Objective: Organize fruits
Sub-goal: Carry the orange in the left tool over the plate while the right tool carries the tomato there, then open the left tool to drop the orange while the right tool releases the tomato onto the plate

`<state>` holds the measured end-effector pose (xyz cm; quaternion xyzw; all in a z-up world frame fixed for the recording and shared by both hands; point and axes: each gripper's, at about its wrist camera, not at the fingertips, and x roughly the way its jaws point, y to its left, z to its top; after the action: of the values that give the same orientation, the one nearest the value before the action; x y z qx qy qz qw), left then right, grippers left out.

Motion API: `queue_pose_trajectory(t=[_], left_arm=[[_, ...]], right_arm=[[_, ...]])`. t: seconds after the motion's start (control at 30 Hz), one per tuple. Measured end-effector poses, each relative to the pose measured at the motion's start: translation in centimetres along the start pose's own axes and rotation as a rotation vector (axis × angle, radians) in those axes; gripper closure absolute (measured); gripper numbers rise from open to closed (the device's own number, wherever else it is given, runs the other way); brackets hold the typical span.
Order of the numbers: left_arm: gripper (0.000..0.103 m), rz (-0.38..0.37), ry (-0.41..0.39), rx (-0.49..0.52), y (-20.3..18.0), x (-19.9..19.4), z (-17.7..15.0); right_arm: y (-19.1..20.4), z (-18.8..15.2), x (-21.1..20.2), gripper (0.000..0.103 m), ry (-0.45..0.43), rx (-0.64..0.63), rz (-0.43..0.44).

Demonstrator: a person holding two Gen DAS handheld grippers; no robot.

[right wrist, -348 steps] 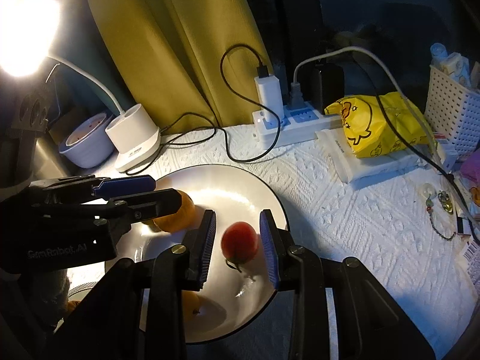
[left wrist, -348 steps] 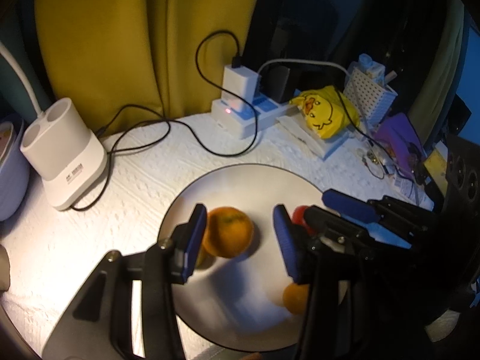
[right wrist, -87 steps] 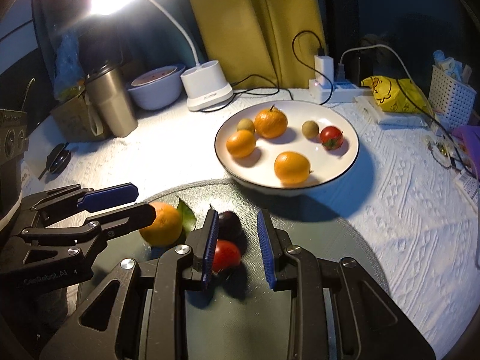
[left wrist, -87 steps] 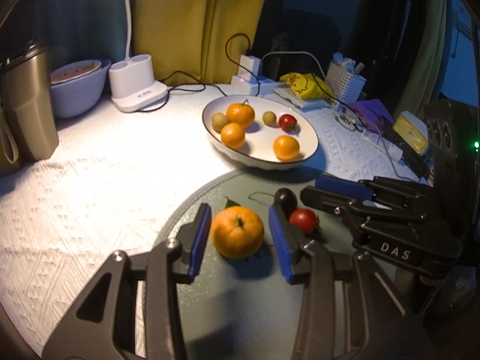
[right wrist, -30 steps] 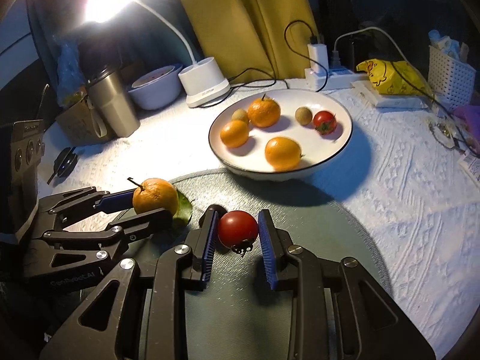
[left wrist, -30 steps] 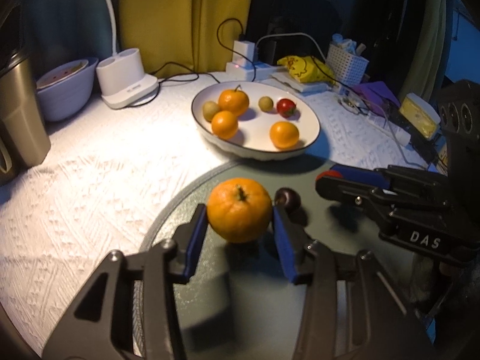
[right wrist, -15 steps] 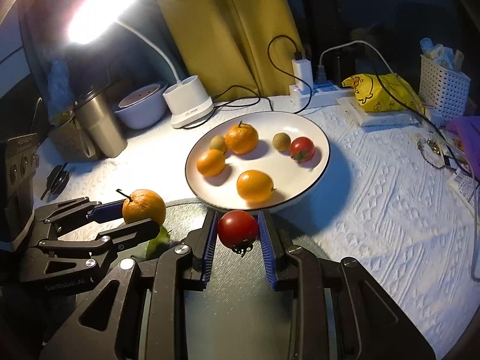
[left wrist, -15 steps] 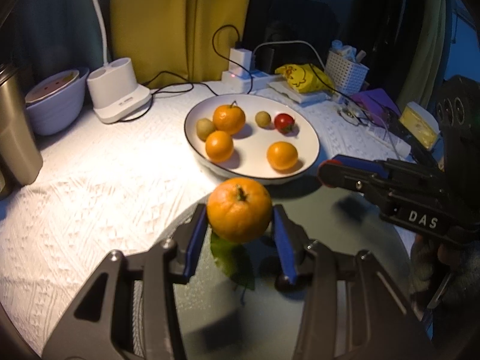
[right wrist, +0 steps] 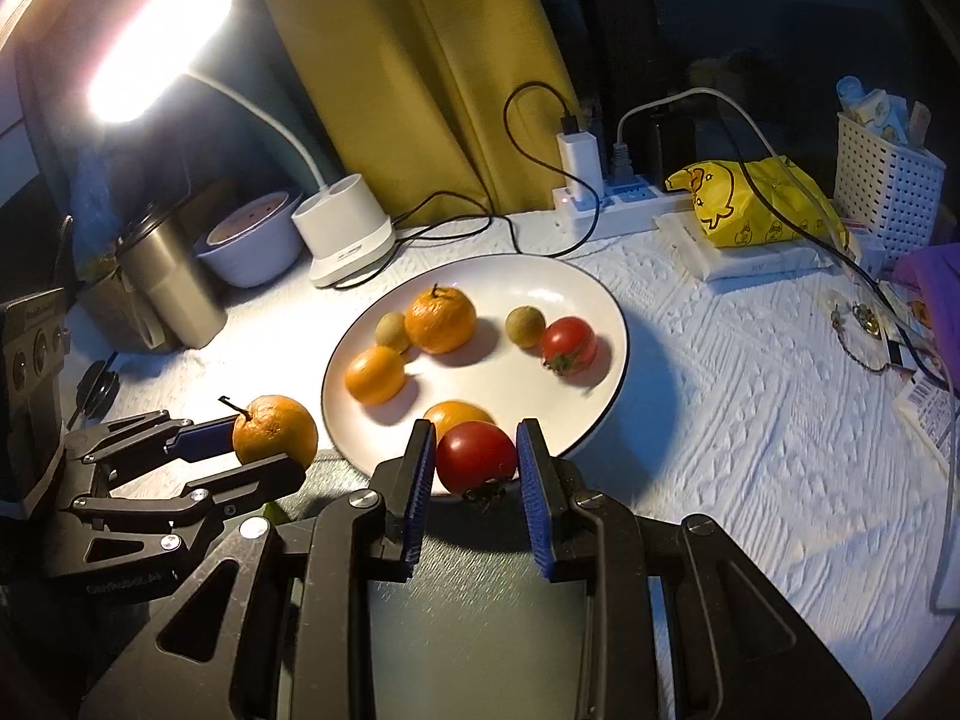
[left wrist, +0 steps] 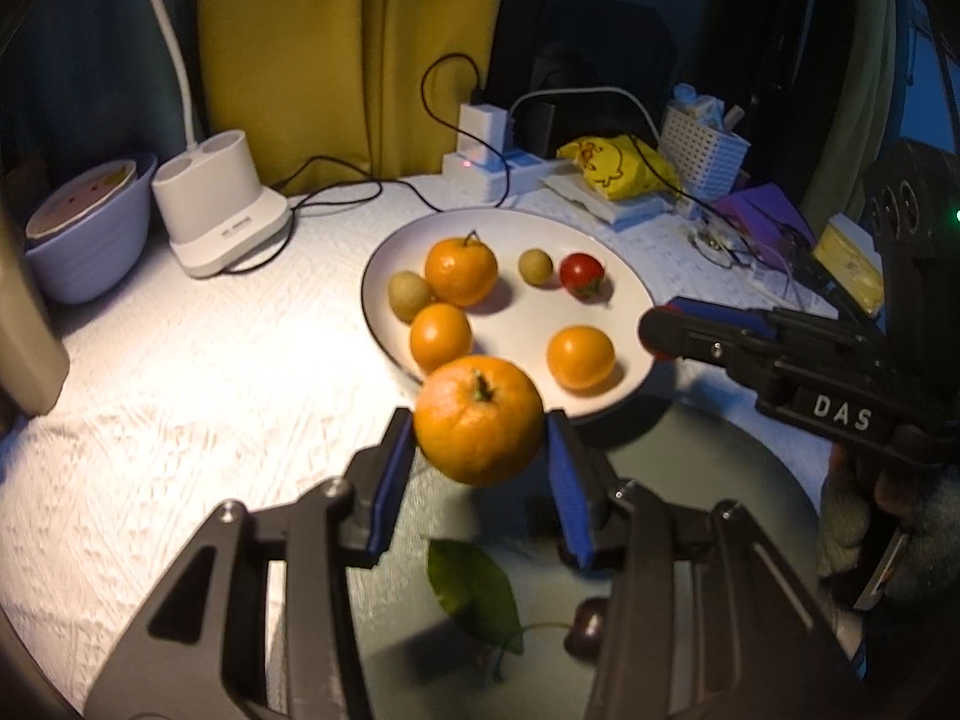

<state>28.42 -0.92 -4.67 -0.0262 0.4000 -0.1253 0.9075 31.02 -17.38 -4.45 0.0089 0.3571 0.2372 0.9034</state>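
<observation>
Left gripper (left wrist: 480, 468) held the orange (left wrist: 478, 419), right gripper (right wrist: 474, 468) the tomato (right wrist: 476, 457). Both fruits, lifted off the near grey mat (left wrist: 708, 480), had reached the plate (right wrist: 606, 312) rim; release likely next.

A glaring desk lamp (right wrist: 156, 39) at upper left floods the white cloth (right wrist: 750, 420) while the room behind stays dark, fisheye bending darkens the corners, and the near leaf (left wrist: 474, 600) is softly blurred.
</observation>
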Motion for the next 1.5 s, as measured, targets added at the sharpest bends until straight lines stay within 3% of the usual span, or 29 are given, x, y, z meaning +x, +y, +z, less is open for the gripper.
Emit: queue_pose_trajectory(t=[0.77, 1.03, 1.5], left_arm=[[0.058, -0.025, 0.017, 0.076, -1.5, 5.0, 4.9], [0.058, -0.014, 0.037, 0.074, -1.8, 6.8, 6.2], [0.056, -0.016, -0.017, 0.042, -1.3, 4.6, 6.2]], right_arm=[[-3.1, 2.6, 4.5, 0.073, 0.024, 0.025, 0.004], [-3.7, 3.5, 5.1, 0.073, -0.012, 0.029, -0.010], [-3.6, 3.5, 3.9, 0.073, -0.040, 0.041, -0.030]])
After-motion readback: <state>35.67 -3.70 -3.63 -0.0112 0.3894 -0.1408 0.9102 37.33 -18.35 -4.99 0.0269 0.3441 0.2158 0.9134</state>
